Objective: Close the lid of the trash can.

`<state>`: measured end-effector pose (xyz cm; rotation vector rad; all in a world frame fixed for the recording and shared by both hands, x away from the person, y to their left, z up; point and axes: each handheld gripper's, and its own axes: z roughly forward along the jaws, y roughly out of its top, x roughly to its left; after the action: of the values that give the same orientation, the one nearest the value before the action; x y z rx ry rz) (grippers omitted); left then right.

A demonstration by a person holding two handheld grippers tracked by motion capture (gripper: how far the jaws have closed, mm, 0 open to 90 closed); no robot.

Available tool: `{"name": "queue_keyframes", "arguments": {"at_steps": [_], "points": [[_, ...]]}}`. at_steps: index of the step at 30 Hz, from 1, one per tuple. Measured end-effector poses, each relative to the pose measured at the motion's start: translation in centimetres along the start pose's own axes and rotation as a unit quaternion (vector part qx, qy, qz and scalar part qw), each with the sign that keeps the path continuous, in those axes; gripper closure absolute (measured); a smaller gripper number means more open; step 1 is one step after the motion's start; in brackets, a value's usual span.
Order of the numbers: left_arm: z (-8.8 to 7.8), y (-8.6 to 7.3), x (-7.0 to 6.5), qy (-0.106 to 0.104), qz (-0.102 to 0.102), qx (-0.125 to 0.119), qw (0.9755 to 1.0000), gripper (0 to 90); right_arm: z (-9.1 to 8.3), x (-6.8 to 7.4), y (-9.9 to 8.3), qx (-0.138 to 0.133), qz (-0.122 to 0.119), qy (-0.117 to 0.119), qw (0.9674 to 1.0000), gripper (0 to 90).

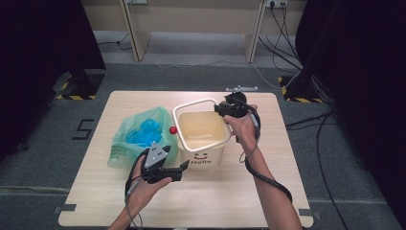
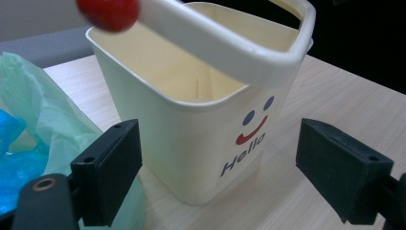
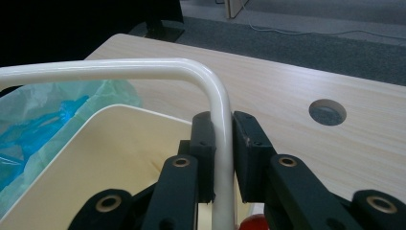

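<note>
- The right gripper is clamped on the white handle of the cream bucket, at the bucket's far right corner; the right gripper view shows both pads pressed against the thin bar.
- The handle stands raised over the bucket's mouth and runs across it toward a red knob at the left pivot, so its long axis lies left to right over the opening.
- The left gripper hovers just in front of the bucket's near wall with its jaws spread wide and nothing between them; the bucket stands straight ahead of it, wider than the gap looks.
- The right hand is the one on the bucket; the left is near but apart from it.
- The bucket sits upright at the middle of the table, looks empty inside, and bears a smiley face and the word "Hello" on its front.
- A green plastic bag with blue stuff inside lies touching the bucket's left side.
</note>
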<state>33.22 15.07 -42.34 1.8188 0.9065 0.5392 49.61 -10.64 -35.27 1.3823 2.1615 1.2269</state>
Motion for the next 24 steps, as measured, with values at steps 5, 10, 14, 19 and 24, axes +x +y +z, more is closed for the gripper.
{"name": "queue_keyframes", "arguments": {"at_steps": [5, 10, 14, 19, 24], "points": [[0.4, 0.4, -0.5, 0.011, 0.016, -0.006, 0.9998, 16.0, 0.6, 0.7, -0.3, 0.008, -0.007, 0.001, 0.9999, 79.5], [0.9, 0.7, -0.8, 0.012, 0.021, -0.006, 0.9997, 16.5, 0.9, 0.7, -0.3, 0.011, -0.001, 0.004, 0.9999, 79.4], [1.7, 1.1, -1.0, 0.025, 0.029, -0.005, 0.9993, 19.2, 1.1, 0.6, -0.4, 0.014, 0.003, 0.005, 0.9999, 79.3], [1.8, 1.4, -0.6, 0.03, 0.031, -0.006, 0.9991, 20.1, 1.0, 0.5, -0.7, 0.013, 0.011, 0.004, 0.9998, 78.5], [1.9, 1.4, -0.3, 0.029, 0.039, -0.007, 0.9988, 22.4, 0.5, 0.3, -1.1, 0.014, 0.01, -0.004, 0.9998, 76.7]]}}
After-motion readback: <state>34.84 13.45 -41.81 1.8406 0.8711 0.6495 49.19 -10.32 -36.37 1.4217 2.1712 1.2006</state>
